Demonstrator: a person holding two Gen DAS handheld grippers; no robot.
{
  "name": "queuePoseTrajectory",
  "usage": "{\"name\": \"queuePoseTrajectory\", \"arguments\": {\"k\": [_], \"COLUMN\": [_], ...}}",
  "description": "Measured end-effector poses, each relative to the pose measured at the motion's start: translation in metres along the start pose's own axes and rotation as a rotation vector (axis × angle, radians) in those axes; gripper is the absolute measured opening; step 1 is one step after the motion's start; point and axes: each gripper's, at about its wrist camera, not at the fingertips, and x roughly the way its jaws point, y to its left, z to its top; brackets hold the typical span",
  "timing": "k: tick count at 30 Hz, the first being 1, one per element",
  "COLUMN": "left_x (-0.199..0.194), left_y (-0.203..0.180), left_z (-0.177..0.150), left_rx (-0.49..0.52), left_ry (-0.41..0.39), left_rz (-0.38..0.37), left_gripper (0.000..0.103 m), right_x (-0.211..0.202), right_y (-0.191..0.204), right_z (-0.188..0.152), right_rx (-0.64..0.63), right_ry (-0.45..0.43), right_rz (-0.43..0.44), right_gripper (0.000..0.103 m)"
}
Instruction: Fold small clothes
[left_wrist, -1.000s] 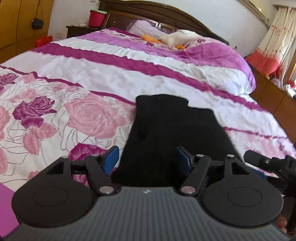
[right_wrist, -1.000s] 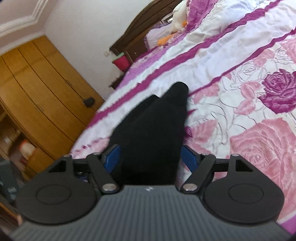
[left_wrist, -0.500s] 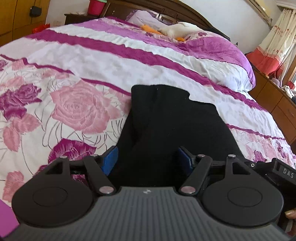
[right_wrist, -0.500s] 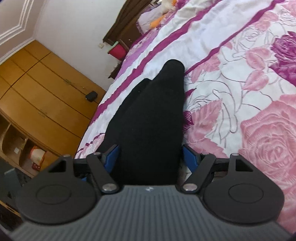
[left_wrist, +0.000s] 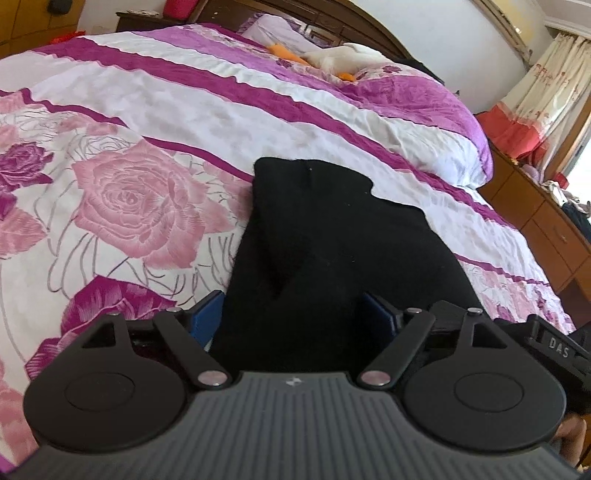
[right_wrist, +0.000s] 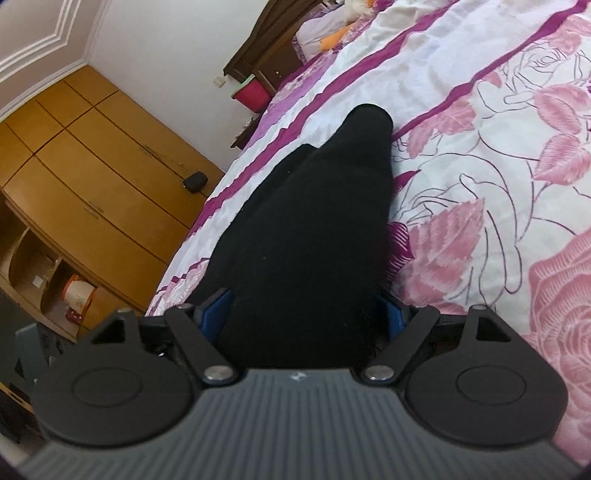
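Note:
A black garment (left_wrist: 332, 243) lies on the floral bedspread (left_wrist: 122, 206), folded into a long narrow shape. Its near end fills the gap between the blue pads of my left gripper (left_wrist: 295, 317), whose jaws stand wide apart around the cloth. In the right wrist view the same garment (right_wrist: 314, 229) runs from between the blue pads of my right gripper (right_wrist: 306, 317) toward the headboard. Those jaws also stand wide. The fingertips of both grippers are hidden by the cloth. The right gripper's body (left_wrist: 554, 347) shows at the right edge of the left wrist view.
The bedspread (right_wrist: 498, 177) has pink roses and purple stripes. A white and orange stuffed toy (left_wrist: 340, 61) lies by the pillows. A wooden wardrobe (right_wrist: 92, 192) stands beside the bed, a red bin (right_wrist: 251, 94) on a nightstand, and a dresser (left_wrist: 546, 221) by the curtains.
Both grippers have moved lower and closer to the bedspread with the garment between their pads. The garment lies flatter and stretches farther up the bed. The jaw gaps look unchanged.

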Motion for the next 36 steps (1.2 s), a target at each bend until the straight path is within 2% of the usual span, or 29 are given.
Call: {"name": "queuePoseTrajectory", "arguments": {"k": [5, 10, 13, 15, 17, 18, 20, 23, 27, 32, 36], "left_x": [0.006, 0.017, 0.024, 0.027, 0.028, 0.028, 0.028, 0.023, 0.01, -0.02, -0.045], "left_y": [0.005, 0.008, 0.007, 0.008, 0.009, 0.011, 0.012, 0.012, 0.012, -0.01, -0.027], "left_z": [0.001, 0.004, 0.005, 0.006, 0.006, 0.005, 0.006, 0.01, 0.013, 0.009, -0.003], "left_rx": [-0.013, -0.063, -0.075, -0.095, -0.12, -0.133, -0.156, -0.181, -0.239, -0.191, -0.192], "left_ry": [0.003, 0.029, 0.039, 0.04, 0.04, 0.042, 0.057, 0.065, 0.066, 0.054, 0.053], "left_rz": [-0.054, -0.153, -0.184, -0.2, -0.21, -0.214, -0.221, -0.242, -0.284, -0.281, -0.307], "left_gripper": [0.084, 0.084, 0.083, 0.08, 0.067, 0.064, 0.053, 0.045, 0.043, 0.043, 0.043], "right_x": [0.005, 0.012, 0.016, 0.018, 0.019, 0.019, 0.017, 0.013, 0.0, -0.027, -0.058], "right_y": [0.0, 0.004, 0.004, 0.004, 0.003, 0.003, 0.005, 0.013, 0.026, 0.051, 0.062], "right_z": [0.0, 0.0, 0.004, 0.005, 0.007, 0.007, 0.009, 0.013, 0.019, 0.022, 0.017], "right_rx": [-0.004, -0.002, 0.009, 0.013, 0.019, 0.025, 0.024, 0.022, 0.004, -0.063, -0.111], "right_ry": [-0.015, -0.02, -0.019, -0.019, -0.019, -0.02, -0.017, -0.016, -0.018, -0.006, -0.005], "right_rz": [0.004, 0.002, 0.003, 0.004, 0.001, 0.002, 0.003, -0.006, 0.013, 0.009, 0.001], "right_gripper": [0.083, 0.082, 0.081, 0.077, 0.069, 0.063, 0.058, 0.055, 0.054, 0.054, 0.054]}}
